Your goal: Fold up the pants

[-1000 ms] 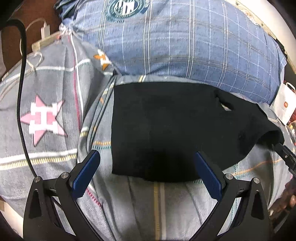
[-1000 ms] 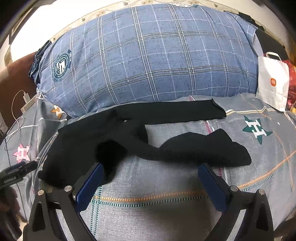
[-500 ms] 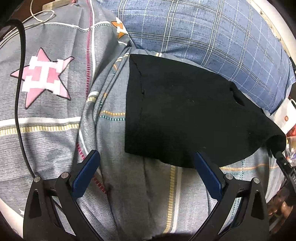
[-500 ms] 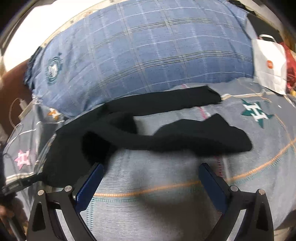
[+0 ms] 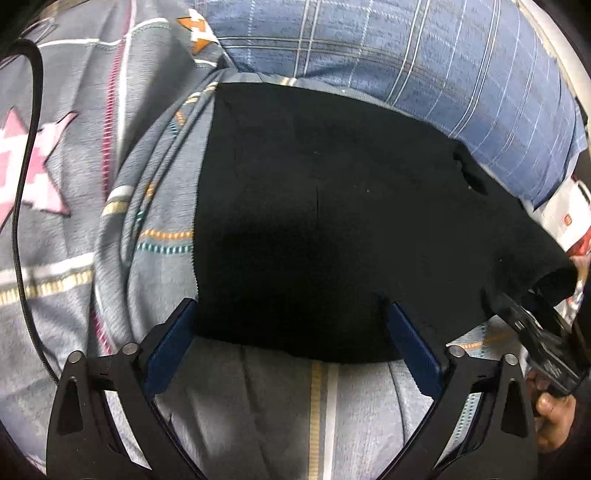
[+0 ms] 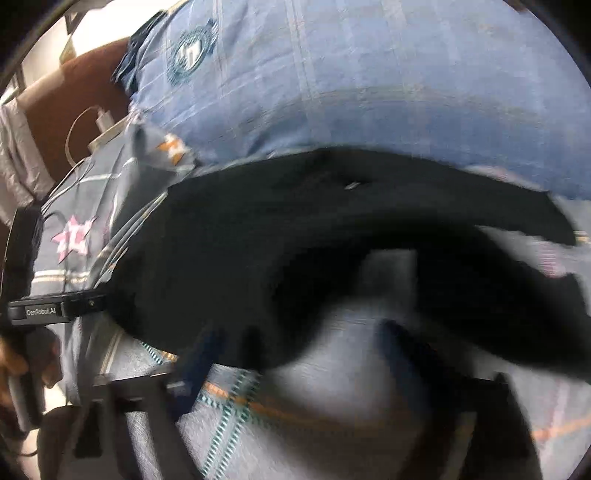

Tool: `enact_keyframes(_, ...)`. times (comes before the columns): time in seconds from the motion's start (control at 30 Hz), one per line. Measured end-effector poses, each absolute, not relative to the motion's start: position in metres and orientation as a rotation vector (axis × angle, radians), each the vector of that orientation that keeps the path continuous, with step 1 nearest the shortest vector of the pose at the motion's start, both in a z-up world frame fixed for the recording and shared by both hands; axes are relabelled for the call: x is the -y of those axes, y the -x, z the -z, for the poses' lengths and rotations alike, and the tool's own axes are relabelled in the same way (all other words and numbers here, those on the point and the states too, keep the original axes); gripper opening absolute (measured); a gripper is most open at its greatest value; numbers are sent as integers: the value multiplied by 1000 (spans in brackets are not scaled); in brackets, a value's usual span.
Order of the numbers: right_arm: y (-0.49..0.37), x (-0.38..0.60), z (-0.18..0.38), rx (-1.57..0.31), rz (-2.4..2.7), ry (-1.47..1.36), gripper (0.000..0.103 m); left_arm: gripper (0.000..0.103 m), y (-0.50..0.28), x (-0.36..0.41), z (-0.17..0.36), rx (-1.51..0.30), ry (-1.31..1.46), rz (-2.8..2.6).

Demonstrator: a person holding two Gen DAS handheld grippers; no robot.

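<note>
Left claw (image 5: 288,325) dropped back onto pants (image 5: 332,221) waist edge on bed (image 5: 325,413), fingers spread. Right claw (image 6: 295,354) swung in (blurred), looked spread. Grasp imminent.

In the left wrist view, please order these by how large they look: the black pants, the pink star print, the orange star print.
1. Black fabric pants, largest by far.
2. Pink star print on the grey bedsheet, partly cut off at the frame edge.
3. Small orange star print, smallest, also farther away.

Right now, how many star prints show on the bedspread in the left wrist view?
2. A pink-and-white star sits at the far left edge, partly cut off; an orange-and-white star sits at the top, beside the blue plaid pillow. The black pants may hide others.
</note>
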State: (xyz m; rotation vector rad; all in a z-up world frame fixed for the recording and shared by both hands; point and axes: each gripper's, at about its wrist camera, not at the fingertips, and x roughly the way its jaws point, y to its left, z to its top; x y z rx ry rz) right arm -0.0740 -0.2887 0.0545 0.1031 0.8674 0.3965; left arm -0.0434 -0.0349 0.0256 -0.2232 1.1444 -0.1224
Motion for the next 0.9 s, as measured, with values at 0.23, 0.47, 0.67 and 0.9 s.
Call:
enact_keyframes(0.23, 68, 275, -64, -848, -436, -90, 6, 26, 39, 31, -41, -1094, 214, 179)
enact_keyframes(0.47, 112, 250, -96, -851, -575, -9, 6, 25, 67, 22, -83, -985, 67, 217)
enact_keyframes(0.67, 110, 237, -67, -1032, -607, 33, 8, 25, 65, -2, -38, -1115, 125, 168)
enact_keyframes(0.9, 125, 259, -78, -982, -585, -14, 47, 38, 71, 1, -43, -1119, 96, 103)
